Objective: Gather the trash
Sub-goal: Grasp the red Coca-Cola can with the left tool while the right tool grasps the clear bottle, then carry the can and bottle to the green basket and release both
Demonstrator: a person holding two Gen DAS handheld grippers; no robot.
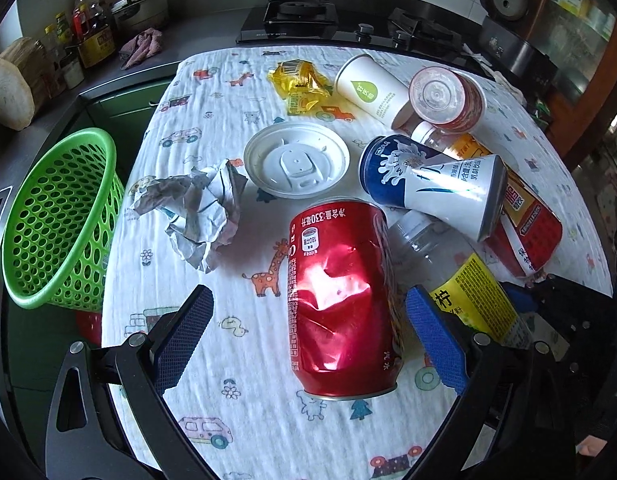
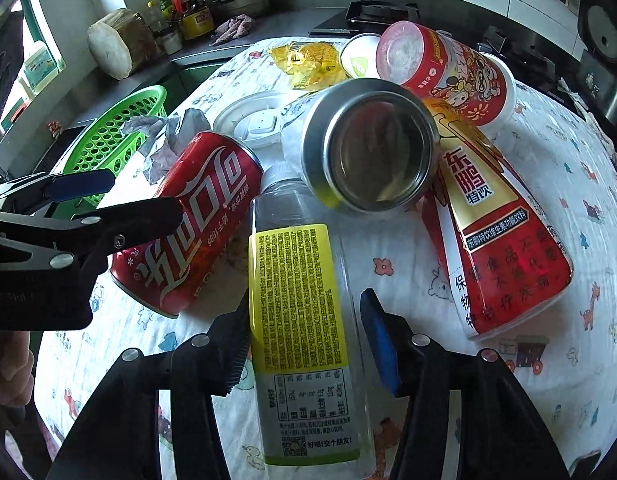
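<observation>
A: What is the state of the two tools?

B: The left gripper (image 1: 308,328) is held with jaws apart around the dented red can (image 1: 340,300), which lies on its side on the cloth-covered counter (image 1: 212,92). A wide gap is seen on the left side; whether the right pad touches the can cannot be told. The right gripper (image 2: 304,340) is held with jaws apart around the clear bottle with the yellow label (image 2: 300,320); the left pad is at the label edge, the right pad stands clear.

A: Where is the rest of the trash, and the bin?

B: In the left wrist view the green basket (image 1: 60,220) is seen at 9 o'clock, off the counter edge. Crumpled paper (image 1: 196,212) lies at 10 o'clock of the can, a white lid (image 1: 296,164) at 12 o'clock, a blue-and-white can (image 1: 428,184) and further cups at 1 o'clock.

A: What faults are to be expected?

B: The can and bottle lie side by side, so one is likely to be knocked when the other is closed on. The dented can may be gripped unevenly and slip. The bottle could roll out from between the pads. A collision between the two tools is possible, since they work close together.
</observation>
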